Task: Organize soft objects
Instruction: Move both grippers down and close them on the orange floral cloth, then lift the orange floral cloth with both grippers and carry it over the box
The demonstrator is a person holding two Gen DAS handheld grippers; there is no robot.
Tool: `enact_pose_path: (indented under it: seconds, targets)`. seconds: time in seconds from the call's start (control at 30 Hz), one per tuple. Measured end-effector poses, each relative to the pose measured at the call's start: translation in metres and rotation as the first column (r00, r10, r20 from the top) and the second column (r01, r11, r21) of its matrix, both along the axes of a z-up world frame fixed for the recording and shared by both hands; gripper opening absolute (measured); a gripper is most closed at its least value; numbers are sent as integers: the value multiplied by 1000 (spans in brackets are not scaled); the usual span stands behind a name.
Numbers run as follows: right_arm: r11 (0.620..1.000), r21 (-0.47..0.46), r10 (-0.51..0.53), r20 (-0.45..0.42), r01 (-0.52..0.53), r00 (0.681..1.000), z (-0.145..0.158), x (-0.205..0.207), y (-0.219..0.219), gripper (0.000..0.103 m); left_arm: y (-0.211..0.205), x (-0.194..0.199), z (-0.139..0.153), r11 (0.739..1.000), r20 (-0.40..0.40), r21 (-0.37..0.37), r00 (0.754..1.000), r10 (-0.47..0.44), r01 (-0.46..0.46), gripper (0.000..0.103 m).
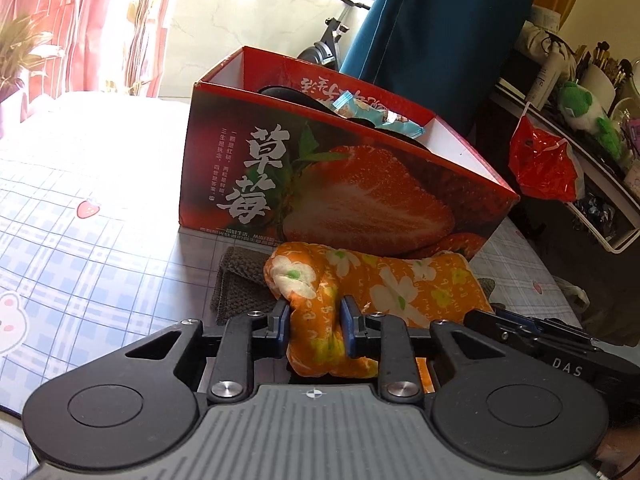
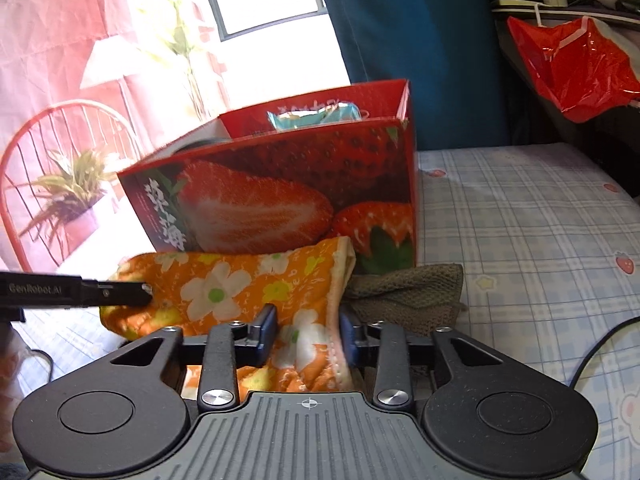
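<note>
Right now the orange flowered cloth point(image 1: 384, 280) is pinched at both ends: the left gripper point(image 1: 316, 328) has its blue pads squeezed onto the bunched, knotted end, and the right gripper point(image 2: 308, 332) is clamped on the hemmed edge. It lies on the checked tablecloth point(image 1: 100, 240), tight against the front wall of the strawberry box point(image 1: 360, 184), partly covering a grey-green knitted cloth point(image 2: 408, 292). So what's done? The box already holds a dark item and a blue packet point(image 1: 368, 114), though little of them shows. What's left, I'd say: lift this cloth over the rim and in, then the knitted one underneath, which nobody has touched yet.
</note>
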State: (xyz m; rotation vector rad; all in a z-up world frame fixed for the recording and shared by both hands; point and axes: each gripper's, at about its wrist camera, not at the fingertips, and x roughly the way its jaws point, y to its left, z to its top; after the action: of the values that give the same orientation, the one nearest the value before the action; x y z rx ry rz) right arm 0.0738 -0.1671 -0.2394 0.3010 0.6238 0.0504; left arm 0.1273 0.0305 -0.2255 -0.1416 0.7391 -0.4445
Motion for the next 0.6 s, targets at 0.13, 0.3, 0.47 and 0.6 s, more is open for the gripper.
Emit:
enact_pose_path:
  seconds: [0.13,0.3,0.47,0.6]
  targets:
    - [1000,23,11,14,-12,1000,4,-6,2,20,-2,-6,-2,1000,0,23,1000,8,-7,27]
    - [999,39,38,2,-38,999,0,-9,9,21,-1,-8,-12,999,-28,47,1000,4,-3,27]
    - [999,21,43,-7,-42,999,-5,-9,12,27,4,-6,-18,999,-46,38,999,9,-7,28]
    - [999,29,33,-19,-33,999,-10,-8,10,31,4,-4,-25,999,-61,38,998,11,-9,30]
